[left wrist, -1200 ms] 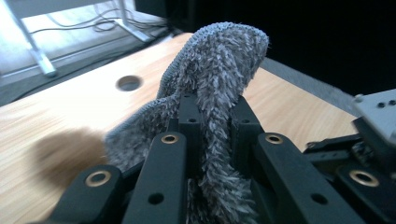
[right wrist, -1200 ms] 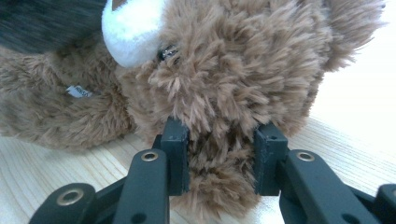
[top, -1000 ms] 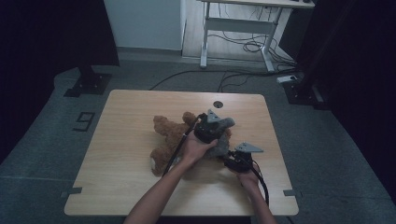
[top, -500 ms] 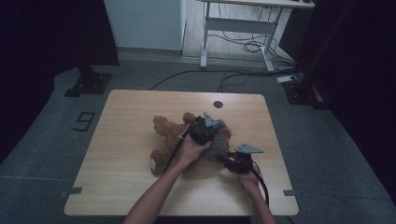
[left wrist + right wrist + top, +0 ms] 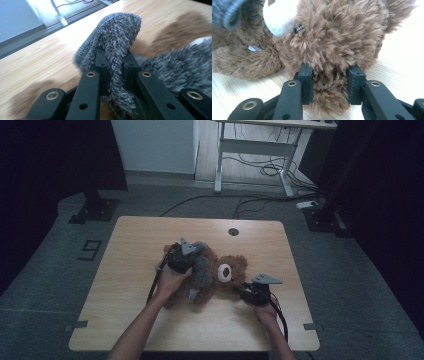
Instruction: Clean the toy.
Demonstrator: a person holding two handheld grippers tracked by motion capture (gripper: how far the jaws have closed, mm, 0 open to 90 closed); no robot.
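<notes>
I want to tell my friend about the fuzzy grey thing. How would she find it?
Look at the wooden table, then at the brown teddy bear lying in its middle. The grey cloth lies over the bear's body, with one edge pinched in the left tongs. It is the one shaggy grey thing there; the bear is brown with a white snout.

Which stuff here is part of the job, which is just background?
In the job:
brown teddy bear
grey fuzzy garment
left gripper, shut on the garment
right gripper, shut on the bear

Just about:
wooden table
white desk frame
floor cables
</notes>
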